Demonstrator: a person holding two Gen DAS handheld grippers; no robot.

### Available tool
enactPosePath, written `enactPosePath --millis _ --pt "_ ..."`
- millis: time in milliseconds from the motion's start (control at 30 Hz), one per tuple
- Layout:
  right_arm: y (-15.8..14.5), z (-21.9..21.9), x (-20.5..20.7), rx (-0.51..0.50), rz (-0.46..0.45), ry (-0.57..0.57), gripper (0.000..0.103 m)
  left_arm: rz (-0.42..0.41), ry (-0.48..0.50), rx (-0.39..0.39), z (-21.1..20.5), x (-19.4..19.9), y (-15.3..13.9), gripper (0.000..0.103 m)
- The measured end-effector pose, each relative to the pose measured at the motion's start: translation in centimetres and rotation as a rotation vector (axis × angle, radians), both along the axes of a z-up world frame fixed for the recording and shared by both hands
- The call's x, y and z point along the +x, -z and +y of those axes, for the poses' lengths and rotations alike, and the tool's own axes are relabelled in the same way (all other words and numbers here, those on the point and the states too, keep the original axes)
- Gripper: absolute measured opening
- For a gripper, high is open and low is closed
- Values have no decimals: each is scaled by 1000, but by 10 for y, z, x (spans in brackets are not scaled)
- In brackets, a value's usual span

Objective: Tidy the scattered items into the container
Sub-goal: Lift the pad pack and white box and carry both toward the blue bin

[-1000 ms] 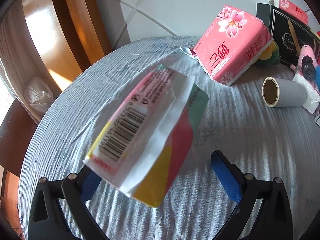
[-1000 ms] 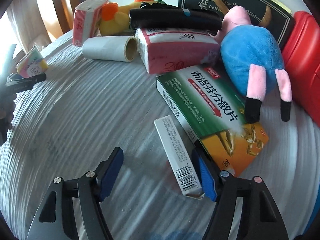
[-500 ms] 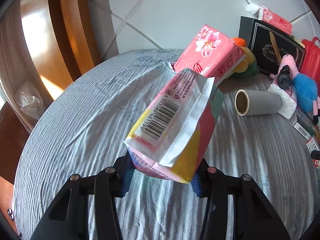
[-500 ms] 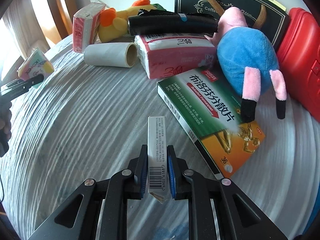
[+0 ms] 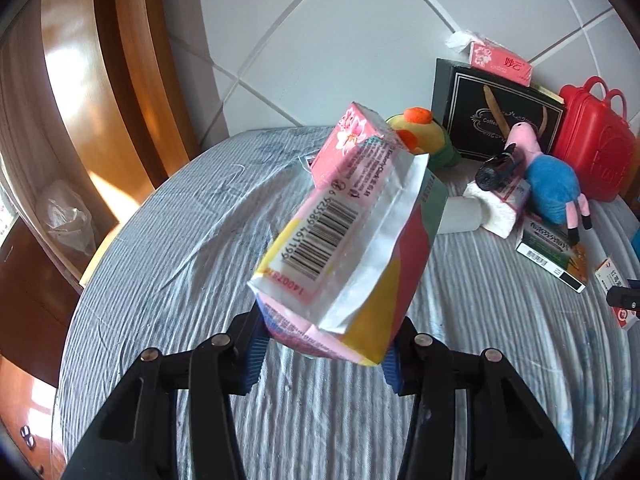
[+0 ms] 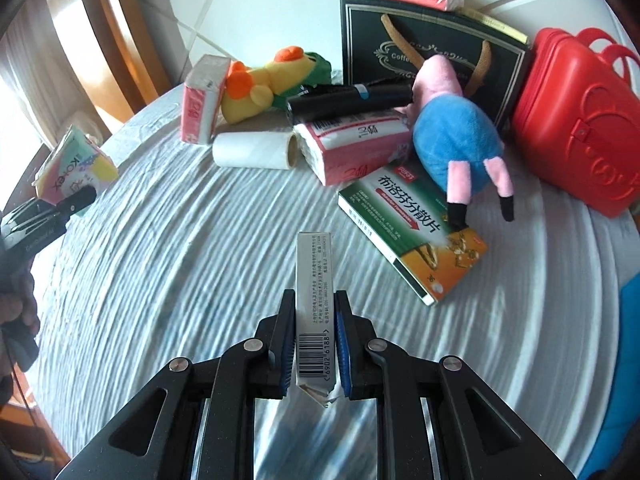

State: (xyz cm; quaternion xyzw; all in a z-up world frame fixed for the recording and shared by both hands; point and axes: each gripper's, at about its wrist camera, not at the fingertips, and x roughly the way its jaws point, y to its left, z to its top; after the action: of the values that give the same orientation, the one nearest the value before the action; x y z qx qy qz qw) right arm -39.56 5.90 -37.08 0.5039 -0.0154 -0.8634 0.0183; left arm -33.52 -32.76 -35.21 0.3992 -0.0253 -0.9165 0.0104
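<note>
My left gripper (image 5: 322,350) is shut on a pink, yellow and green soft pack (image 5: 348,248) with a barcode, held above the round table; the same pack (image 6: 74,166) shows at the left of the right wrist view. My right gripper (image 6: 314,334) is shut on a narrow white box (image 6: 314,296) with a barcode, lifted off the cloth. A red plastic case (image 6: 580,128) stands at the table's far right, also in the left wrist view (image 5: 592,140).
On the striped cloth (image 6: 180,260) lie a green and orange medicine box (image 6: 412,224), a blue and pink plush (image 6: 456,136), pink tissue packs (image 6: 356,148), a paper roll (image 6: 256,150), a yellow plush (image 6: 264,80), a black bag (image 6: 424,40) and a black tube (image 6: 348,100).
Both grippers closed on their items: the left on the soft pack, the right on the narrow box. Both have since lifted them higher off the cloth.
</note>
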Motion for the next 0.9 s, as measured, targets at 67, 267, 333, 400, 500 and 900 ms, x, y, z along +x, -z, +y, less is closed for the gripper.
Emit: enactPosePath --millis 67,267,333,400,500,900 --pt "-14 -1 9 1 9 9 18 9 0 2 4 9 -14 46" --pt "-60 -5 38 -12 35 41 18 33 -1 2 12 36 -63 46" --pt "-76 -3 50 -14 43 53 18 39 7 -4 15 44 -79 46" --pt "-92 0 63 -24 51 63 18 38 10 -3 18 51 -92 46" --pt "-115 4 81 -42 66 80 18 46 11 -2 24 63 -111 46" --pt "-184 19 139 -80 135 80 18 95 -3 -18 54 115 -181 46"
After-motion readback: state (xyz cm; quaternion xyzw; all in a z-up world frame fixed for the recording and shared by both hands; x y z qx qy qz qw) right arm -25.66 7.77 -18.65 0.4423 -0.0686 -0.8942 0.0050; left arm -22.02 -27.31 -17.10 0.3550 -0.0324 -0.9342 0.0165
